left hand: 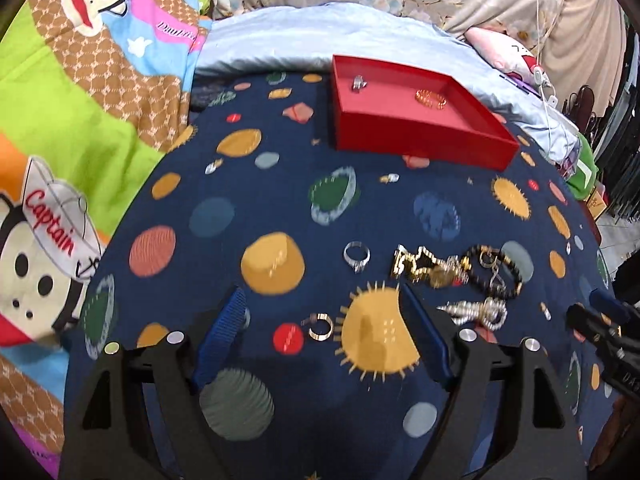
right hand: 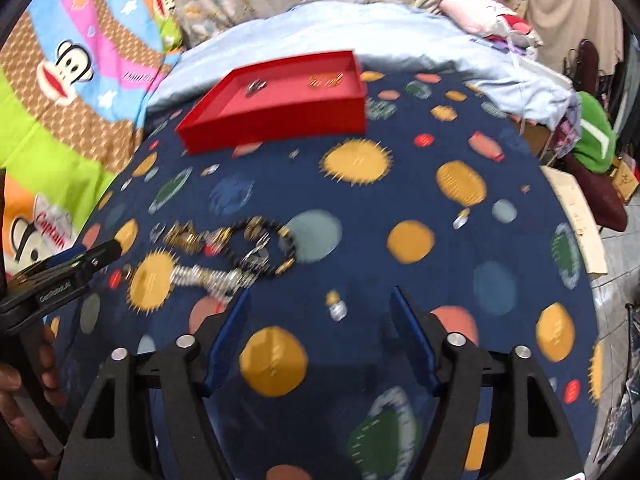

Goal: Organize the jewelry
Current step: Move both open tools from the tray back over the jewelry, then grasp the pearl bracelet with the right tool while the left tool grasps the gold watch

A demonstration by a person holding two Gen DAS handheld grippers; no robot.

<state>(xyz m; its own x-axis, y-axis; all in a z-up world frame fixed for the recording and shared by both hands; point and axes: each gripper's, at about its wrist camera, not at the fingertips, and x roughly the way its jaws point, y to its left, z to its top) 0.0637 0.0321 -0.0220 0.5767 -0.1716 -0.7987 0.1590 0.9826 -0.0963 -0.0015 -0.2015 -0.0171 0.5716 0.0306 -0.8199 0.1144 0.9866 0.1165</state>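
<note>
**A:** The left gripper (left hand: 322,334) is seen with blue pads spread and nothing between them, low in the left wrist frame; a small open gold hoop ring (left hand: 321,326) lies just ahead on the navy planet-print cloth (left hand: 280,184). How is the other one shown?

**B:** The right gripper (right hand: 320,338) is likewise pictured spread and empty at bottom centre of the right wrist view. Up and left of it lie a coiled silver chain (right hand: 216,278) and a black-and-gold beaded bracelet (right hand: 266,246).

**A:** A silver stone-set ring (left hand: 357,257) is shown mid-frame, apart from the pile. The shallow red rectangular tray (left hand: 420,146), upper centre, already holds two pieces.

**B:** The pieces are judged light, hard and slippery; chains will sag. Rings are best pinched across the band.

**A:** "Captain" (left hand: 52,220) can be read on the cartoon bedsheet at left.
</note>
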